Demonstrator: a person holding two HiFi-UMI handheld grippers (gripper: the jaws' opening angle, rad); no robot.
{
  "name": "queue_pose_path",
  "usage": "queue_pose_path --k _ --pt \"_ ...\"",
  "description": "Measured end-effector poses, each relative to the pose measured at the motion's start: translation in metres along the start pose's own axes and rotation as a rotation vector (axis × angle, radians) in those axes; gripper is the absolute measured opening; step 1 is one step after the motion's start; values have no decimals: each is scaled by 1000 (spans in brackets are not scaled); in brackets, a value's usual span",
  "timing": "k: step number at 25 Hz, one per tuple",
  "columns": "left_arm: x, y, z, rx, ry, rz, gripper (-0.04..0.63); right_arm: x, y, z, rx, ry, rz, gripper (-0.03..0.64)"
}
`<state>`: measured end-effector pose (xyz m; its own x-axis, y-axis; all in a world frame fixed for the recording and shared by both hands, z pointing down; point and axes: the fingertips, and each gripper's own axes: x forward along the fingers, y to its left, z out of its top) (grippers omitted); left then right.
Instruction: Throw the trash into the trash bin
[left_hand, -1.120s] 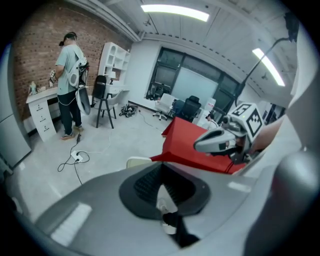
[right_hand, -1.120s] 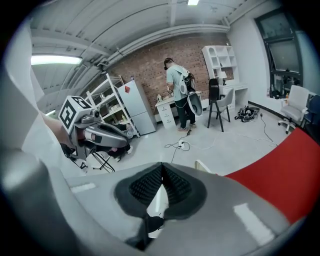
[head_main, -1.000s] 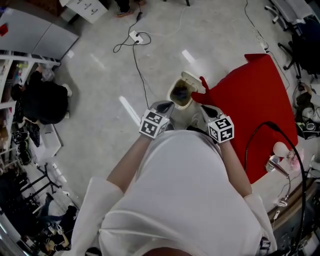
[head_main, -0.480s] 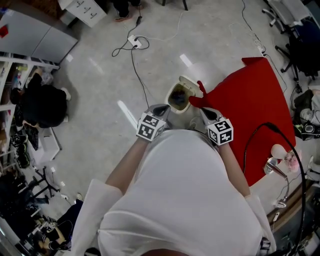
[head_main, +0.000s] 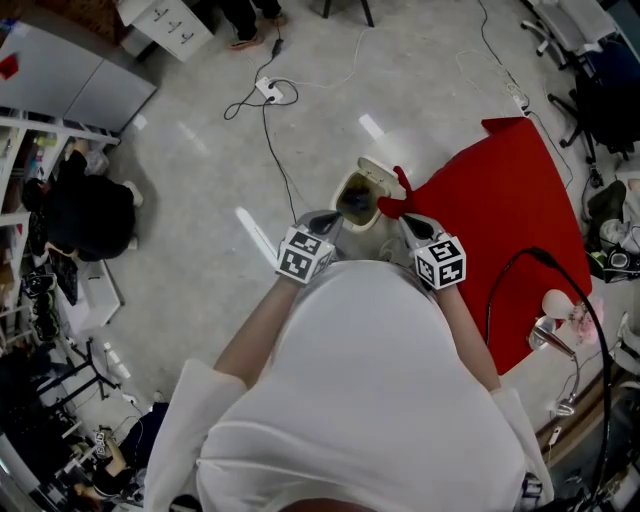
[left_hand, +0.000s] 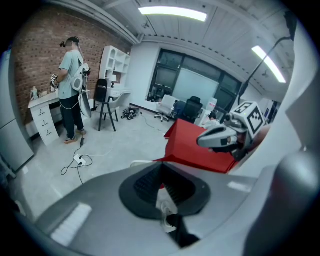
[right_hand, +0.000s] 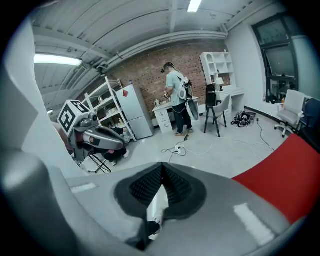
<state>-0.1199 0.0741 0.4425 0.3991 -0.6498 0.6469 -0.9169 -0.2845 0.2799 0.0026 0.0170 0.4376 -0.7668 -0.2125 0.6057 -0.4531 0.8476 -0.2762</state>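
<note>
Left gripper (left_hand: 161, 170) jaws: clenched, empty.
Right gripper (right_hand: 161, 172) jaws: clenched, empty.
Trash bin (head_main: 358, 198): lid up, on the floor (head_main: 200, 190) just ahead of both grippers, touching the corner of the red-covered bench (head_main: 500, 210).
Floor: pale grey, glossy; power strip (head_main: 268, 90) beyond.
Room: brick wall (right_hand: 145, 75).

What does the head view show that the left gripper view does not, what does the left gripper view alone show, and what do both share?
Only the head view shows the crouching person in dark clothes and the left gripper from above, with its marker cube. Only the left gripper view shows the ceiling lights, the windows and that gripper's shut tongs close up. Both show the red cloth, the power strip on the floor and the right gripper.
</note>
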Motion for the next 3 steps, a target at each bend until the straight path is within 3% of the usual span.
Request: queue_pose_path --k 3 --pt "2 -1 -1 3 2 1 5 -1 0 -1 2 3 0 2"
